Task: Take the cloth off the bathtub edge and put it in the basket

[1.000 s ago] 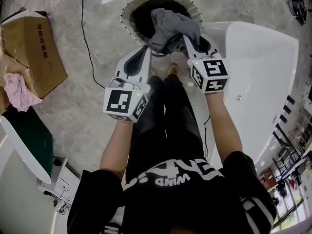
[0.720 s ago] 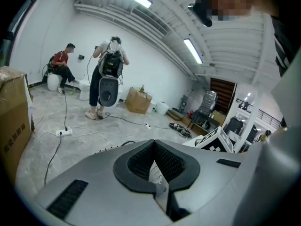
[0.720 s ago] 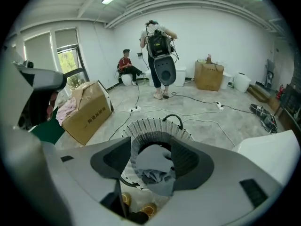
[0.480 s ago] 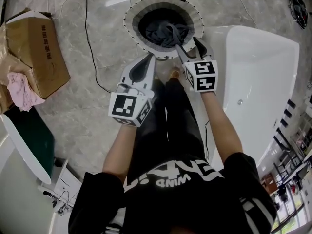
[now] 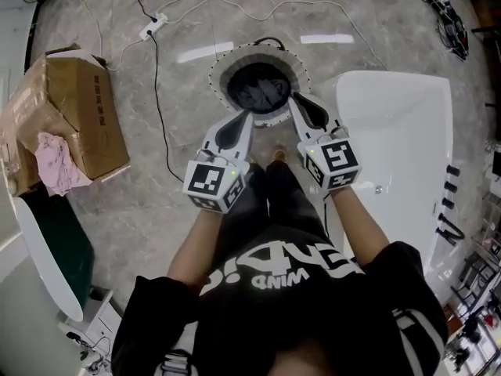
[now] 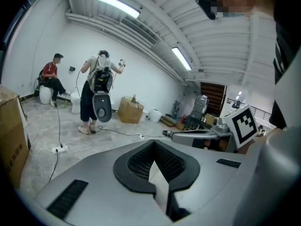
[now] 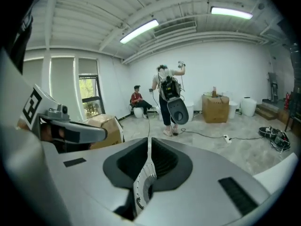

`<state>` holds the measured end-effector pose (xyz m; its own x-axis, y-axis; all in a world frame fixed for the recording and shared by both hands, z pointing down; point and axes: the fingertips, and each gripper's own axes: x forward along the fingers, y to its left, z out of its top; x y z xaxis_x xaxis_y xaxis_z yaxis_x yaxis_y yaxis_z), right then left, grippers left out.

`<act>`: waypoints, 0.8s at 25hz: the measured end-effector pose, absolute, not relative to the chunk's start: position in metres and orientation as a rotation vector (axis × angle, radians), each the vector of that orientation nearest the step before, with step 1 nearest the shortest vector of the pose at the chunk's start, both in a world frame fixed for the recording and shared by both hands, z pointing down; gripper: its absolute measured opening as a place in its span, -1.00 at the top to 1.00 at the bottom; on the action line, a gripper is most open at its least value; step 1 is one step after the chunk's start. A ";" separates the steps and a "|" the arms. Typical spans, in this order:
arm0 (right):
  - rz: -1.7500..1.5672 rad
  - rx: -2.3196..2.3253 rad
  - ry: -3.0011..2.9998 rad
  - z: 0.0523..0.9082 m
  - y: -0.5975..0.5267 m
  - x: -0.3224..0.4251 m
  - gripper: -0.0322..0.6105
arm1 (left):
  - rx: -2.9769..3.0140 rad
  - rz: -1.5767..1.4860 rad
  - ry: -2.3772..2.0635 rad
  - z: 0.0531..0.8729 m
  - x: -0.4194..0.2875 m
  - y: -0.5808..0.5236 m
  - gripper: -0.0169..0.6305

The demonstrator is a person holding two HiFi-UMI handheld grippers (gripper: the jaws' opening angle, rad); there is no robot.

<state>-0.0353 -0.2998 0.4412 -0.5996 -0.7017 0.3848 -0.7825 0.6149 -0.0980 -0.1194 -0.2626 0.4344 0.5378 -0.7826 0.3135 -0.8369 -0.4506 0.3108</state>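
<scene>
Round basket [image 5: 219, 73] w/ pale ribbed rim is seen on glossy marbled floor [image 5: 156, 210], next to smooth white bathtub [image 5: 399, 155]. Crumpled grey cloth [image 5: 262, 94] is lodged inside the basket, just beyond both sets of fingertips, untouched. Left gripper [image 5: 245, 116]: jaws are pressed together, nothing held. Right gripper [image 5: 294, 100]: jaws have just been closing, are now together, nothing btwn them.

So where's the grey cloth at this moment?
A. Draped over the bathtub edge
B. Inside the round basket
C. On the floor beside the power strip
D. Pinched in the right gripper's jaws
B: the head view shows the grey cloth bunched inside the round basket, while the right gripper has its jaws together with nothing between them.
</scene>
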 end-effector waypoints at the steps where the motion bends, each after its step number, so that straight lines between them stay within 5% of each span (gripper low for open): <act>1: 0.340 1.210 -2.560 0.420 -0.294 -0.034 0.83 | 2.372 0.163 -1.314 0.420 -0.117 -0.259 0.91; 10: 0.230 1.260 -2.720 0.312 -0.235 -0.008 0.86 | 2.556 0.099 -1.290 0.322 -0.100 -0.229 0.91; 20: 0.208 1.317 -2.751 0.303 -0.211 0.004 0.86 | 2.576 0.087 -1.370 0.307 -0.121 -0.204 0.91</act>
<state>0.0038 -0.2109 0.3035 -0.6262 -0.7680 0.1343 -0.7795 0.6205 -0.0858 -0.1208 -0.2045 0.3069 0.5628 -0.8118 0.1558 -0.8250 -0.5400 0.1669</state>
